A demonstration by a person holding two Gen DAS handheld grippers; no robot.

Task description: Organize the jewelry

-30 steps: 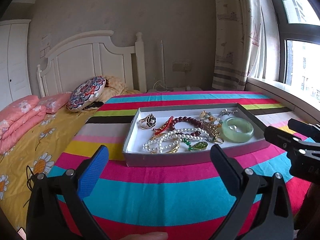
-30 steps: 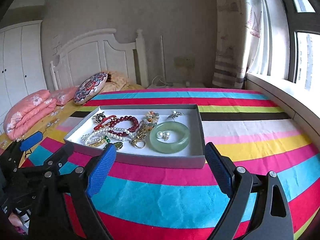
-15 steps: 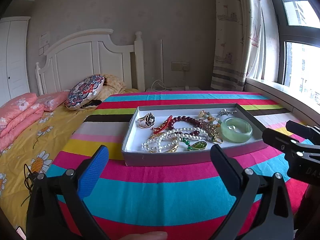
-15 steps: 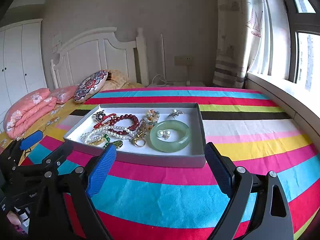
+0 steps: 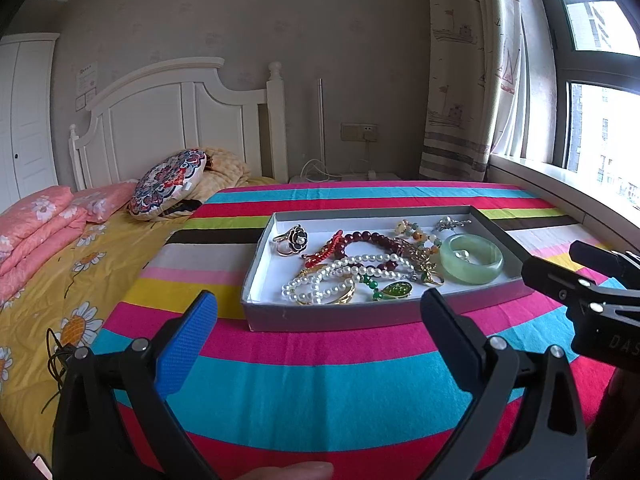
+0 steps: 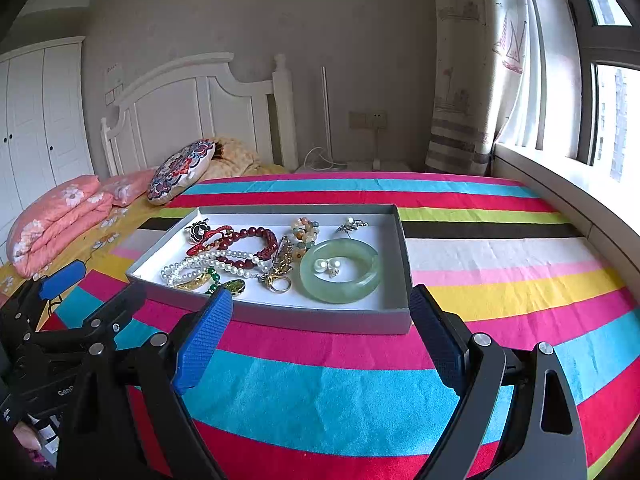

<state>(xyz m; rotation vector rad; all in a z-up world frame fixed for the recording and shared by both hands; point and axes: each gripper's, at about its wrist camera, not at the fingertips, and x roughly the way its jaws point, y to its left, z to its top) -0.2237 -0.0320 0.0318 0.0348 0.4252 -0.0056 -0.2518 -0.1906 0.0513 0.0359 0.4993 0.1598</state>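
Tongs [image 6: 320,328] wide; tangled jewelry [image 6: 240,258] indistinct

Bed with a striped multicolour blanket [image 5: 320,392] spread over a yellow daisy-print sheet [image 5: 52,292]. A shallow grey tray [image 5: 360,314] lies directly on the blanket; folded pink quilts [image 5: 36,228] lie far left, a round patterned cushion [image 5: 170,182] by the headboard.

A striped cloth [image 5: 320,392] fills the lower frame. At left lie a yellow daisy sheet [image 5: 52,280], pink quilts [image 5: 36,232] and a round cushion [image 5: 170,180]. A white headboard [image 5: 168,120] stands behind; curtain [image 5: 468,80] and window [image 5: 600,120] at right.
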